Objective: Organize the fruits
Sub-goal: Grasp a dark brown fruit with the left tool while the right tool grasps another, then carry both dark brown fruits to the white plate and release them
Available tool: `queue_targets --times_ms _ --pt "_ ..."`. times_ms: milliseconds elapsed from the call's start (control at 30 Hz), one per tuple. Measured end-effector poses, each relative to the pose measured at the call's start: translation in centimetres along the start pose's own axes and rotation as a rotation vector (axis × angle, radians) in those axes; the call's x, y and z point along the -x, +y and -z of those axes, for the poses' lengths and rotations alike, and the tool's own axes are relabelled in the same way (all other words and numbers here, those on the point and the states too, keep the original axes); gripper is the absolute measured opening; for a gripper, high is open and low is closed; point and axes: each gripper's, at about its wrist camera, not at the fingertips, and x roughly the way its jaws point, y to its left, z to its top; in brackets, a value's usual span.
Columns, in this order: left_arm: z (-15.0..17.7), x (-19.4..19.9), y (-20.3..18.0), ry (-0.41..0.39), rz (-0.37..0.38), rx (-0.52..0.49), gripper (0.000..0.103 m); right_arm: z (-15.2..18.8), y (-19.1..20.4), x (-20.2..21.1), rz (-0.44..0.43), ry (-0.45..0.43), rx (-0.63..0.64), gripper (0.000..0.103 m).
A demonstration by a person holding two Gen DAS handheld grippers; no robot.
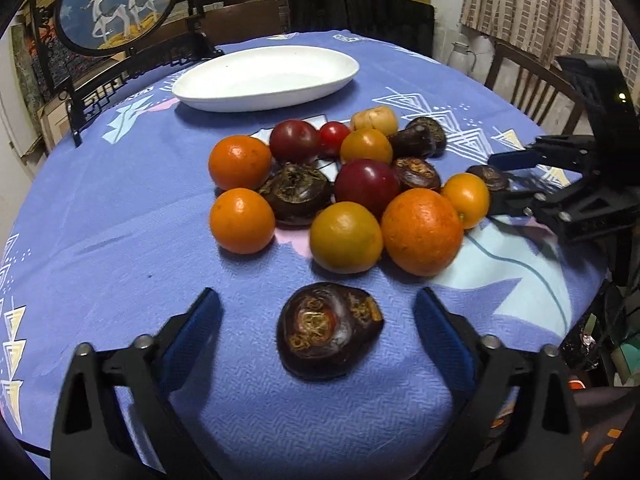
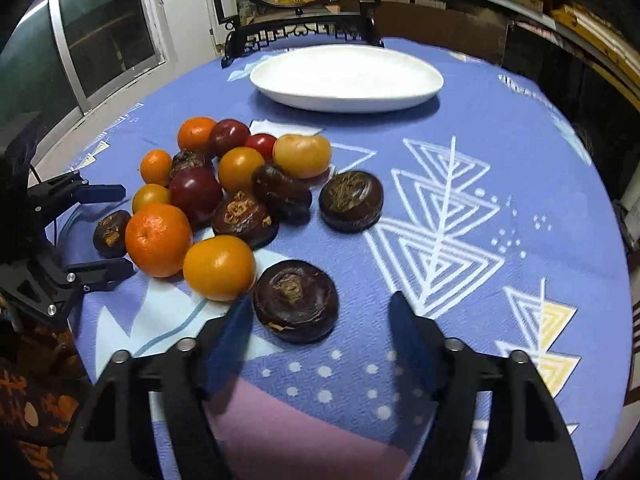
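Observation:
A pile of fruits lies on the blue tablecloth: oranges (image 1: 422, 231), red plums (image 1: 367, 187), a small red tomato (image 1: 333, 138) and dark brown water chestnuts (image 1: 297, 193). My left gripper (image 1: 318, 314) is open around a lone dark chestnut (image 1: 329, 330) near the table's front edge. My right gripper (image 2: 320, 314) is open, with a dark chestnut (image 2: 297, 300) between its fingers; it also shows in the left wrist view (image 1: 496, 184), open around that chestnut (image 1: 489, 177). An empty white oval plate (image 1: 268, 78) sits behind the pile.
A round framed deer picture on a black stand (image 1: 116, 4) stands at the table's far edge. A wooden chair (image 1: 532, 80) and a white jug (image 1: 464, 54) are beyond the table on the right. Another chestnut (image 2: 351, 201) lies apart from the pile.

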Motion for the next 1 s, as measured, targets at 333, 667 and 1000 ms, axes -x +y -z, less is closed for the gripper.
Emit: queue_targets --times_ms 333,667,1000 --pt "-0.2 0.5 -0.4 0.010 0.049 -0.007 0.045 -0.5 1.2 0.4 -0.035 0.001 0.063 0.040" --pt "-1.9 1.9 0.4 -0.031 -0.018 -0.003 0.045 -1.7 0.3 2.4 -0.030 -0.051 0.038 0.040" --pt "-8.2 2.2 2.8 -0.086 -0.154 0.050 0.045 -5.5 -0.2 3.3 -0.031 -0.103 0.048 0.040"
